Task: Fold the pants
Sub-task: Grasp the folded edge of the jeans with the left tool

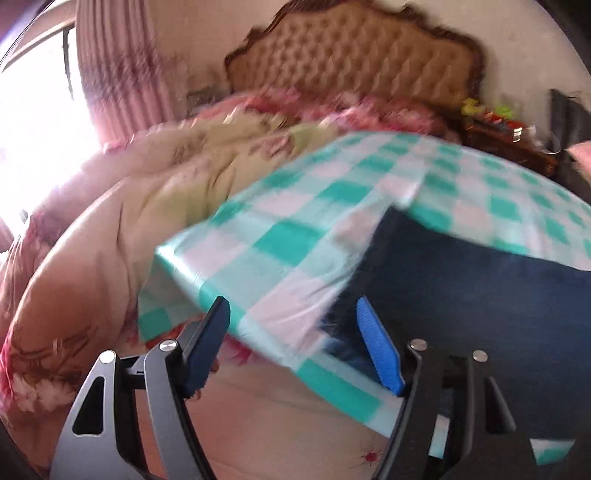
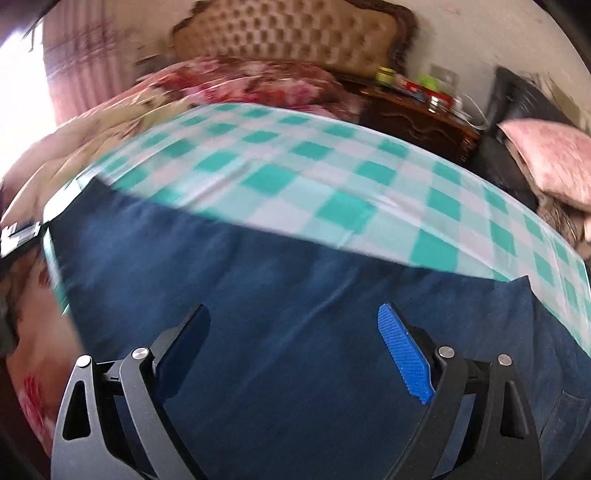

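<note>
1. Holding our left gripper (image 1: 291, 347) over the corner of the checked sheet (image 1: 280, 236), we kept its jaws wide apart with nothing between them.
2. We saw the pants (image 1: 480, 280) lying flat on that sheet, their frayed end just beside the left gripper's blue pad (image 1: 380, 350).
3. Our right gripper (image 2: 295, 350) hung above the pants (image 2: 295, 266), jaws also spread and gripping nothing.
4. We noted the quilt (image 1: 110, 206) bunched beside the sheet (image 2: 295, 162), and the headboard (image 2: 295, 33) behind it; both views were blurred.
</note>
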A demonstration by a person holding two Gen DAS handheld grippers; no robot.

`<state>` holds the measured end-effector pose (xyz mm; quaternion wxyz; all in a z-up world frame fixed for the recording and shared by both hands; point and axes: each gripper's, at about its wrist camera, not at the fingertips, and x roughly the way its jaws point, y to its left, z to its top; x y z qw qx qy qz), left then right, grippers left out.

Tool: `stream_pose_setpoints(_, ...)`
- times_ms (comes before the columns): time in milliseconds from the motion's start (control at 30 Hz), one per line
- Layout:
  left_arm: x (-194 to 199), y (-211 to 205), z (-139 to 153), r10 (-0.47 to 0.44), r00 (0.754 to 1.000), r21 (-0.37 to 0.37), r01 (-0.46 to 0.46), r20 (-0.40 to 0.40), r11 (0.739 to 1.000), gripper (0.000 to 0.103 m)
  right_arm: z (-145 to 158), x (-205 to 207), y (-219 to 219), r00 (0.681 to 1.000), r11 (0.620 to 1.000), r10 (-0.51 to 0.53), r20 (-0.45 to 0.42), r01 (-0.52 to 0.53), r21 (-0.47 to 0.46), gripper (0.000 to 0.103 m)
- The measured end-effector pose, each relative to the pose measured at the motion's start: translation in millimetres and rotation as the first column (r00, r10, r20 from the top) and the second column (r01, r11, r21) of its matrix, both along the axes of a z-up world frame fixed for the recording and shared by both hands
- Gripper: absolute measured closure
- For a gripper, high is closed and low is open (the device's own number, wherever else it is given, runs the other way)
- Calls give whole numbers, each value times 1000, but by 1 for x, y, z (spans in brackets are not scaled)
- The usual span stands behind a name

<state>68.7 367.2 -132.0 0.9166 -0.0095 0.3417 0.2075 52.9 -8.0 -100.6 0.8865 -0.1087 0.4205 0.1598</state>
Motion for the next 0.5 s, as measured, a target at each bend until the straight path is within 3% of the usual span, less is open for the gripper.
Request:
stream_pose_setpoints(100,-8,-45,3,-183,983,46,182,10,982,32,-8,-13,9,999,1000,26,-30,-26,-5,16)
stream_pose_setpoints(233,-12,-91,-20,-301,949,129,311,-91,942,32,-21,-26,18,998,998,45,-51,-47,-35,16)
stream_pose_setpoints(300,-14,-99,-35,-306,944,149,323,-127,935,31,-27,-29,18,997,998,51,-61,-53,-41,16)
stream_pose_setpoints(400,-17,-94,-35,-267,958,143,281,-109,949,25,-36,-30,19,996,997,47,-79,-52,-62,16)
stream_pose_setpoints(500,-23,-96,-27,-257,962,123,267,-86,956,27,-45,-30,18,994,997,30,-103,-38,-71,16)
